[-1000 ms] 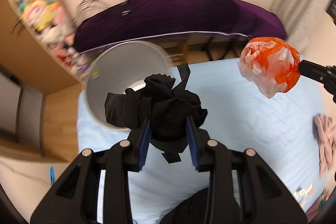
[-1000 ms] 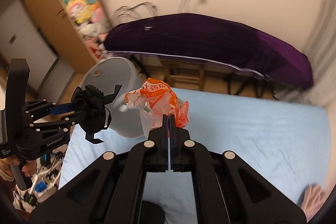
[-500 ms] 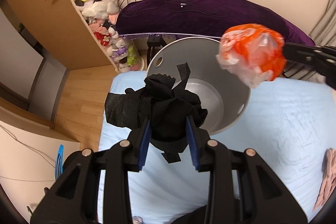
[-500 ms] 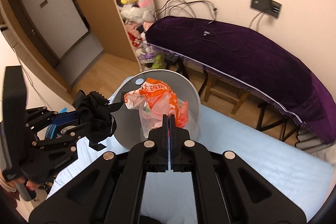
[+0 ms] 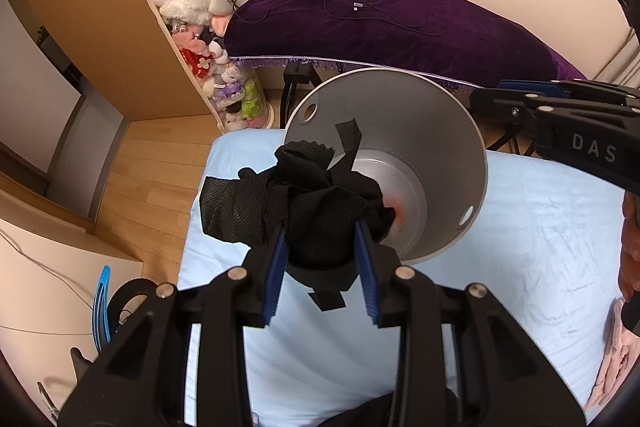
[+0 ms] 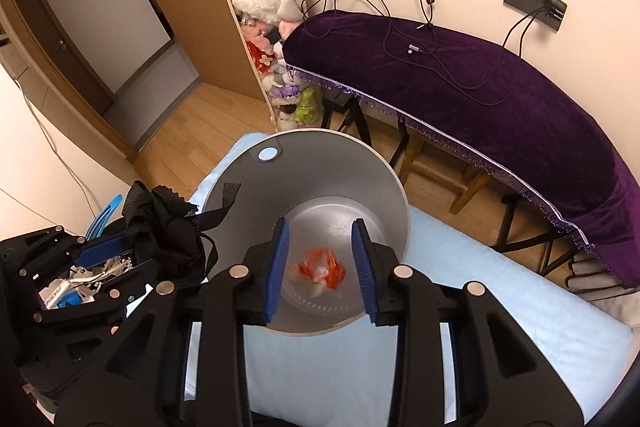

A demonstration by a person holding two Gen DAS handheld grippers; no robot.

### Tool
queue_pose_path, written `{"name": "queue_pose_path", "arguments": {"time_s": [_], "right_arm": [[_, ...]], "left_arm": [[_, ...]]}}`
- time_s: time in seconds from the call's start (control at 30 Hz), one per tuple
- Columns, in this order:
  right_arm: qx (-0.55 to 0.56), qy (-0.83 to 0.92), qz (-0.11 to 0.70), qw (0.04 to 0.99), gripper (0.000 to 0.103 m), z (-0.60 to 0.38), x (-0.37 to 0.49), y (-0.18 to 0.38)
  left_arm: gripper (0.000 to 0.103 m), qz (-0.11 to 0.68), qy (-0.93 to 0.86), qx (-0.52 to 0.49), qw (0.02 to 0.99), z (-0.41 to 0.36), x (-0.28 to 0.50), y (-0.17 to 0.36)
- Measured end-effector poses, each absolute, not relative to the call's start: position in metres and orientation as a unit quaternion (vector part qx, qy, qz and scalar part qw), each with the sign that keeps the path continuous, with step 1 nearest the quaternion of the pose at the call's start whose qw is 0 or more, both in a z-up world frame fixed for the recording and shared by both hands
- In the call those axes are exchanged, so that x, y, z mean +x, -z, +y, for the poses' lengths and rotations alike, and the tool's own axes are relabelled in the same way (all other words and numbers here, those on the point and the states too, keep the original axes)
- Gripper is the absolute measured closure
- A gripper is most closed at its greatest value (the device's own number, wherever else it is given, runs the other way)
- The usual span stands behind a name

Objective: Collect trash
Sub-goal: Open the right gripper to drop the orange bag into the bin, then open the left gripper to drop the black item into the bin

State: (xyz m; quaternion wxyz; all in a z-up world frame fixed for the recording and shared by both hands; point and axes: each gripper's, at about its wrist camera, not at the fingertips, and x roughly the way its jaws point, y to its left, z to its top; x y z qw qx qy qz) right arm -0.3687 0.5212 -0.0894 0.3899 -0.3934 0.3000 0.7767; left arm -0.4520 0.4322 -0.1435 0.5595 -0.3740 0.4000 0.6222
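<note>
Reading "DAS", the right hand-held gripper [image 6: 320,267] has just opened empty; the left hand-held gripper [image 5: 320,259] clamps black fabric [image 5: 304,199].

Orange wrapper [image 6: 320,271] blurred inside grey bin [image 6: 320,163], black mesh wad [image 5: 304,203] above rim

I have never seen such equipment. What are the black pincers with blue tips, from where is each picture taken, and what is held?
These are two hand-held grippers; a person carries one in each hand, and a camera on each looks along its fingers. In the left camera's picture, the left gripper is clamped on a crumpled black mesh cloth. In the right camera's picture, the right gripper has just been opening, and nothing is between its jaws. Below it, a blurred orange-and-white plastic bag is in the round grey metal bin. The bin stands on a bed with a light blue sheet.
</note>
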Motion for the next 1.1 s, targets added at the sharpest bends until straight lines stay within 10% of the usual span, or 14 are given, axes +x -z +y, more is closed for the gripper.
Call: {"name": "queue_pose_path", "arguments": {"time_s": [0.43,0.63,1.1], "right_arm": [[-0.396,-0.772,0.301,0.396,0.072,0.524,-0.36,0.092],[-0.398,-0.771,0.299,0.396,0.072,0.528,-0.356,0.095],[-0.408,-0.768,0.298,0.393,0.072,0.525,-0.344,0.105]], "left_arm": [[0.065,0.391,-0.611,-0.374,0.577,0.444,-0.436,0.146],[0.027,0.387,-0.62,-0.363,0.578,0.449,-0.429,0.143],[0.027,0.384,-0.633,-0.36,0.567,0.458,-0.424,0.144]]}}
